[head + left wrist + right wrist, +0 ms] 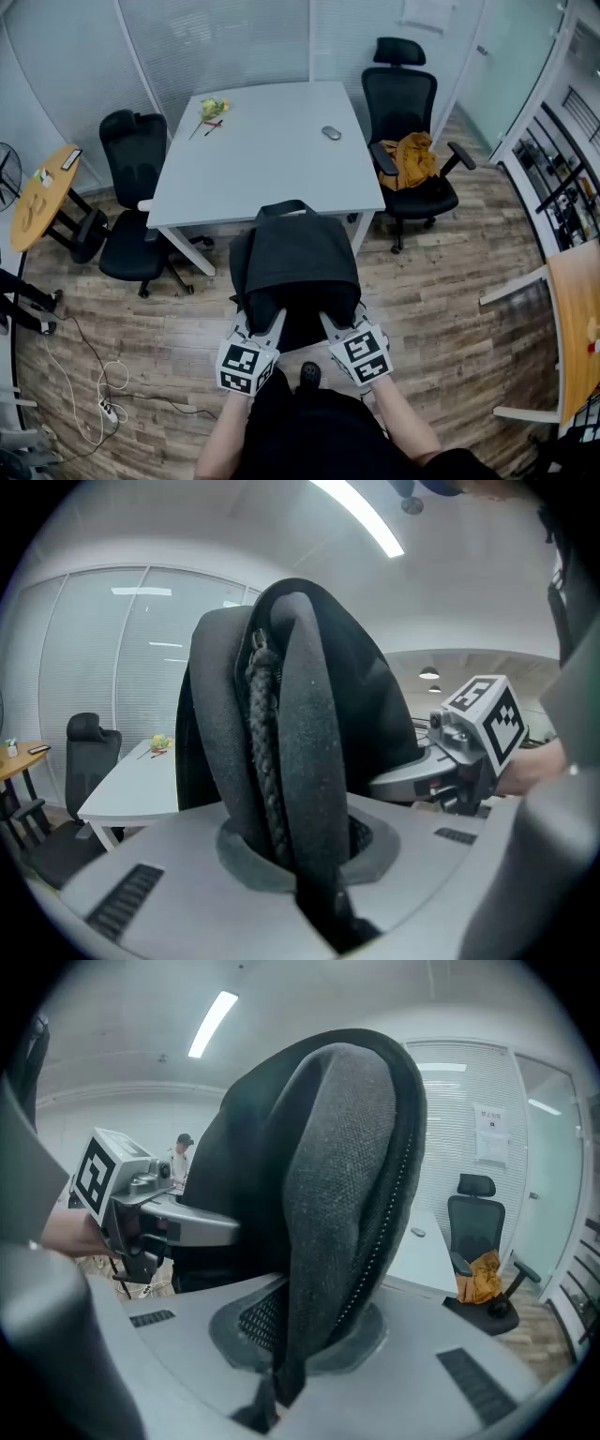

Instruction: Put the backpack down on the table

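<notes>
Ahead of the jaws, a white table (272,150) on a wood-plank floor (450,309), with glass walls (234,42) and blinds behind. Black office chairs (136,202) at either side, an orange cloth (412,159) on the right-hand seat, a mouse (331,133) on the tabletop. Left gripper (309,855) clamped almost closed on a padded strap (309,761) of the black backpack (298,262). Right gripper (300,1335) pinched tight on a mesh-lined strap. Backpack held up between both, at the table's near edge.
</notes>
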A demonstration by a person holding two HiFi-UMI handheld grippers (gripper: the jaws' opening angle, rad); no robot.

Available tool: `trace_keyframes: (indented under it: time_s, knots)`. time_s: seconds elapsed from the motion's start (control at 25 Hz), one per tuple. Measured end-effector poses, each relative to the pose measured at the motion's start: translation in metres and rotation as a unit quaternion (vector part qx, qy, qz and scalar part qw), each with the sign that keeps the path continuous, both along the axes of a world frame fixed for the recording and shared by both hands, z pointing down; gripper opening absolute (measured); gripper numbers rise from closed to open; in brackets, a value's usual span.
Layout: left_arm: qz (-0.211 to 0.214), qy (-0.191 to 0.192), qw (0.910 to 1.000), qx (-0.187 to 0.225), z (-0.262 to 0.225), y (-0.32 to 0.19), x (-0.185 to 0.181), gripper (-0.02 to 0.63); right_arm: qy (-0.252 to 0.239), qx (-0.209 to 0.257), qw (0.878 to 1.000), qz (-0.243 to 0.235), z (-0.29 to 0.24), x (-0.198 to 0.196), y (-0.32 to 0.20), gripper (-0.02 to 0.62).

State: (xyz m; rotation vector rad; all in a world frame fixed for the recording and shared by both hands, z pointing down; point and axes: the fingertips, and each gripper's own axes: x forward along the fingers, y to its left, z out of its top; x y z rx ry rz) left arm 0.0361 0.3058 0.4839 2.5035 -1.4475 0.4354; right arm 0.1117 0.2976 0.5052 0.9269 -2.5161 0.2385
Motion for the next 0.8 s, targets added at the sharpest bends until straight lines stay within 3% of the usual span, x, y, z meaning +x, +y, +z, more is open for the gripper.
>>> trace_keyframes:
  time_s: [0.8]
  knots:
    - [-0.013, -0.002, 0.9999, -0.001, -0.003, 0.015, 0.004, 0.049, -0.005, -0.008, 1.0, -0.018, 0.002, 0.006, 0.014, 0.026]
